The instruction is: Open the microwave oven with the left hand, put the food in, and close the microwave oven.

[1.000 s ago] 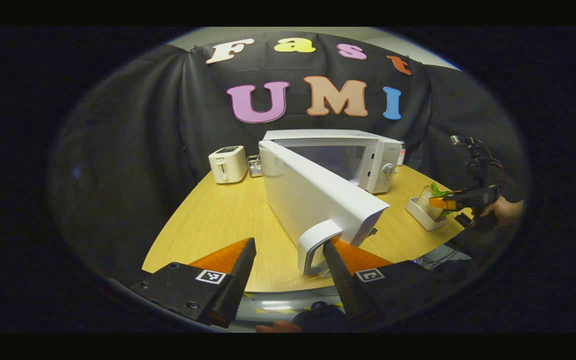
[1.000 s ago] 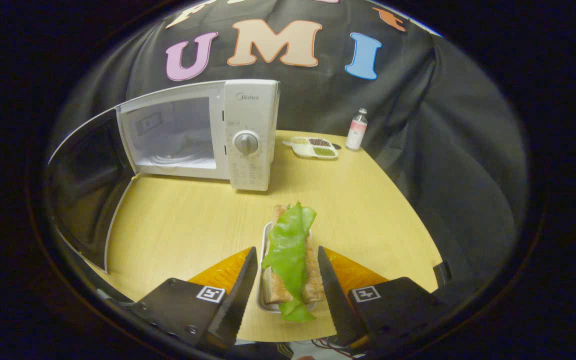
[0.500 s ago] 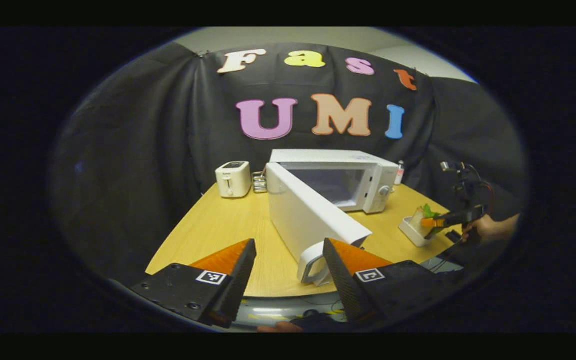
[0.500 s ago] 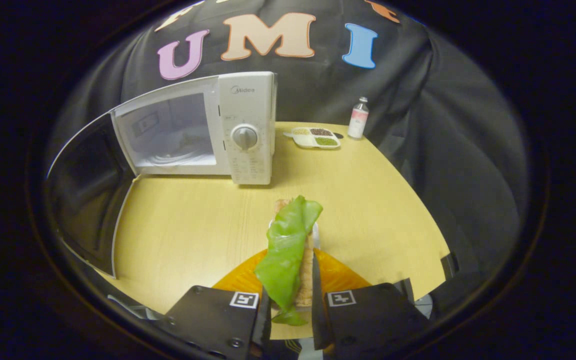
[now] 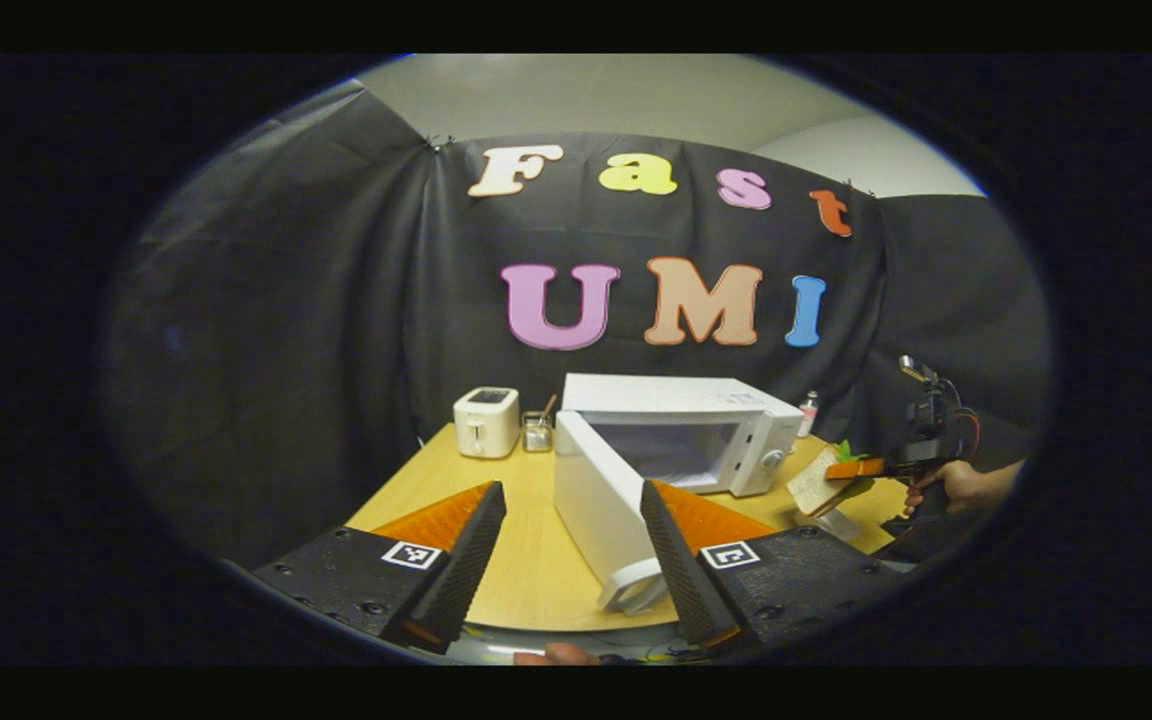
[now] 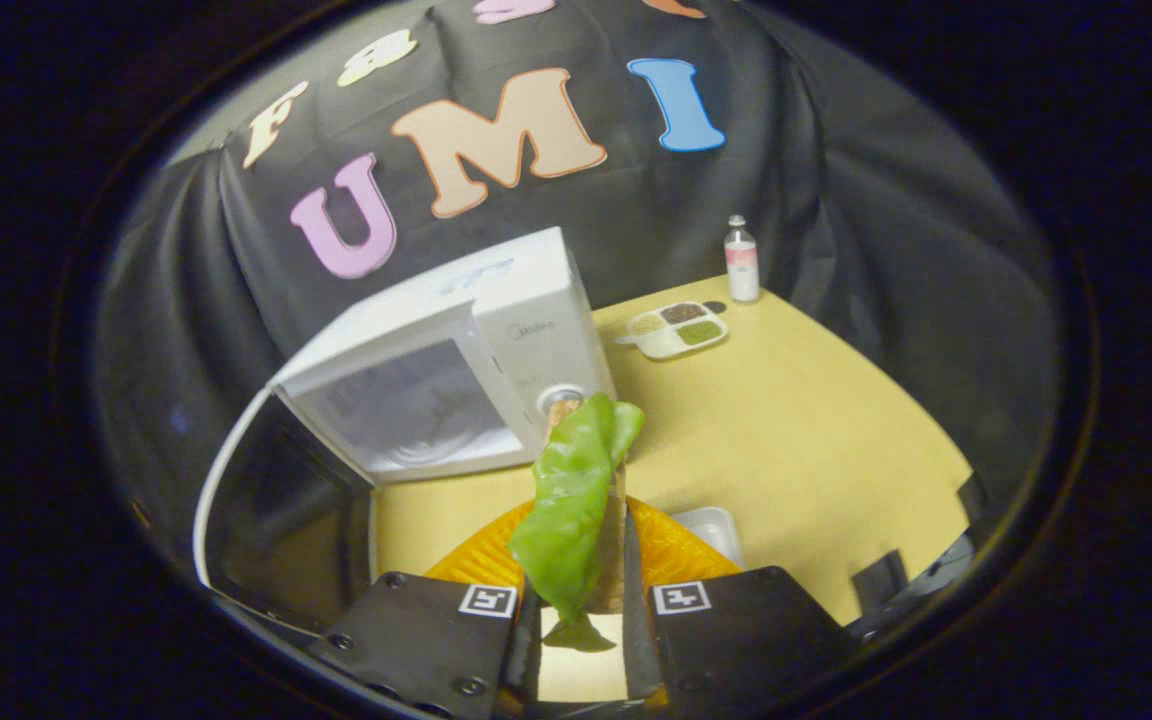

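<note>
The white microwave (image 5: pixel 681 430) (image 6: pixel 476 360) stands at the back of the wooden table with its door (image 5: pixel 601 515) (image 6: pixel 276 520) swung wide open, showing the cavity and glass turntable (image 6: pixel 416 445). My left gripper (image 5: pixel 566 560) is open, pulled back from the door's handle (image 5: pixel 631 590), holding nothing. My right gripper (image 6: pixel 581 610) is shut on the sandwich with a green lettuce leaf (image 6: pixel 576 500), lifted above its white tray (image 6: pixel 711 525). In the left gripper view the right gripper (image 5: pixel 861 467) holds the sandwich (image 5: pixel 816 485) in the air just right of the microwave's front.
A white toaster (image 5: pixel 486 420) and a small jar (image 5: pixel 537 432) stand at the table's back left. Right of the microwave are a divided dish of grains (image 6: pixel 678 328) and a small bottle (image 6: pixel 739 258). A hand (image 5: pixel 956 485) holds the right gripper.
My right gripper shut on the sandwich and lifted it off its tray toward the microwave. My left gripper drew back and tilted up, away from the open door's handle.
</note>
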`<state>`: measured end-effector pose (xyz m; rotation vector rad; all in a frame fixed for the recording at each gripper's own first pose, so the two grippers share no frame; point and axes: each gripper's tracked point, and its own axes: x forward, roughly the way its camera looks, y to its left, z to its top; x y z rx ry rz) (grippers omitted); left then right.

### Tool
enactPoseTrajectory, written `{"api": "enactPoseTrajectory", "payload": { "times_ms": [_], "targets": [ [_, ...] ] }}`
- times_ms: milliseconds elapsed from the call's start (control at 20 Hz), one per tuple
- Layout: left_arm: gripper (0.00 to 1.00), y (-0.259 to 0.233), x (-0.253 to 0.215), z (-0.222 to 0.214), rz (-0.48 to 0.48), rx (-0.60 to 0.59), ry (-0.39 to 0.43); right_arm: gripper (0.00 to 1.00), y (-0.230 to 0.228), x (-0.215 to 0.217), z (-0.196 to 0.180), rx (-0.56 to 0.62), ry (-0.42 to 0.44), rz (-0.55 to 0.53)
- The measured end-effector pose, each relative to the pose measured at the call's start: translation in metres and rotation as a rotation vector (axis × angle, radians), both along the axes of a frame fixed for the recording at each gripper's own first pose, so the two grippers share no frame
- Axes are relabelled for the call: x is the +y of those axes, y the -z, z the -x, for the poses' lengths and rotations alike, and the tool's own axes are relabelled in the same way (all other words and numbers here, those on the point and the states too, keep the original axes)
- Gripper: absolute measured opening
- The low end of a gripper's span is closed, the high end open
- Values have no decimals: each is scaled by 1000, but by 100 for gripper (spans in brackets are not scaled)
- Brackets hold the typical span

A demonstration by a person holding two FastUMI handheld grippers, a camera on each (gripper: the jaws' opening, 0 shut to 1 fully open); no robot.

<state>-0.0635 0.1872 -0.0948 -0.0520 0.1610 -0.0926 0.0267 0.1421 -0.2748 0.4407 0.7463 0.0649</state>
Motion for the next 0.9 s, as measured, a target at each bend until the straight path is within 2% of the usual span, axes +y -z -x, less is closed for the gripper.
{"api": "enactPoseTrajectory", "payload": {
  "times_ms": [50,100,150,250,350,450,600,700,800,900],
  "targets": [
    [81,-11,8,-5,-12,-44,-23,29,-3,15,-6,7,13,-67],
    [82,-23,9,-12,-11,-83,-34,29,-3,29,-9,16,25,-127],
    [89,-31,10,-17,-10,-106,-51,35,0,45,-16,28,36,-190],
    [93,-46,14,-30,-9,-149,-77,35,12,78,-25,60,52,-280],
    [97,-69,18,-40,0,-204,-95,35,16,109,-38,86,103,-386],
    [89,-89,15,-48,-7,-259,-90,35,15,139,-56,76,179,-479],
    [89,-94,7,-49,-28,-269,-67,35,13,173,-80,42,305,-602],
    [96,-88,-1,-44,-22,-250,-44,35,26,192,-93,55,368,-653],
    [90,-85,-8,-37,5,-249,-22,35,40,201,-104,58,433,-646],
    [96,-77,-6,-34,19,-225,-30,35,48,206,-117,46,493,-647]
  ]
}}
